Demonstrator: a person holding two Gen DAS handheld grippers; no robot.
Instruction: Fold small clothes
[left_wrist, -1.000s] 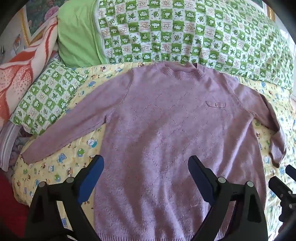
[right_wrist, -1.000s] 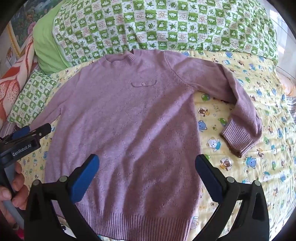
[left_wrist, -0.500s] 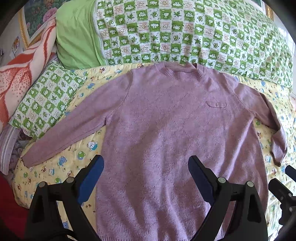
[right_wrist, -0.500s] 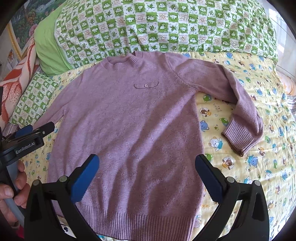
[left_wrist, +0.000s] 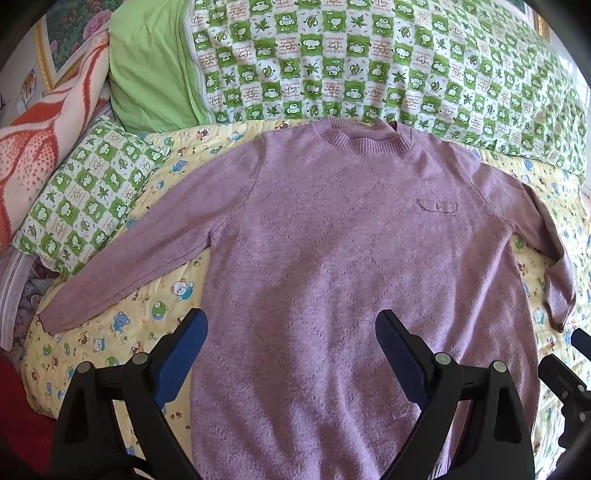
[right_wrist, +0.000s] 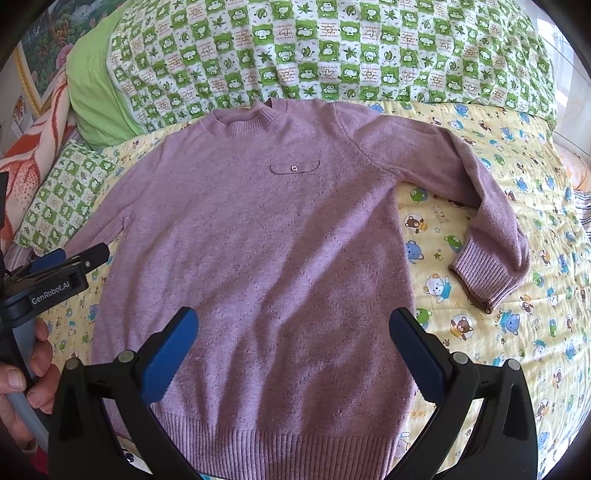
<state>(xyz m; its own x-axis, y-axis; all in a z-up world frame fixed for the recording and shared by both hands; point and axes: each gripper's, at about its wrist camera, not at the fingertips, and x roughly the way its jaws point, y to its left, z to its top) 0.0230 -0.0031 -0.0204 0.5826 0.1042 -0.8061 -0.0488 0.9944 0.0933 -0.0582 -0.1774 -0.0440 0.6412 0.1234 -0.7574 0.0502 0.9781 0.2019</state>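
Note:
A small mauve knitted sweater (left_wrist: 332, 258) lies flat, front up, on a yellow bear-print sheet (left_wrist: 122, 325), collar to the far side. Its left sleeve (left_wrist: 136, 254) stretches out straight; its right sleeve (right_wrist: 480, 206) bends back, with the ribbed cuff (right_wrist: 480, 273) near the body. The sweater also fills the right wrist view (right_wrist: 258, 240). My left gripper (left_wrist: 291, 336) is open and empty, above the lower body of the sweater. My right gripper (right_wrist: 293, 332) is open and empty, above the sweater near its ribbed hem (right_wrist: 277, 439). The left gripper shows in the right wrist view (right_wrist: 74, 262).
A green-and-white checked quilt (left_wrist: 369, 62) is piled behind the collar. A plain green pillow (left_wrist: 151, 70) and a small checked pillow (left_wrist: 85, 195) lie at the far left, beside an orange-and-white blanket (left_wrist: 44, 140). The sheet's edge (left_wrist: 33, 373) is at the lower left.
Both grippers have drawn back slightly, so the sweater sits a little higher in both views. Both stay open. The sweater has not moved.

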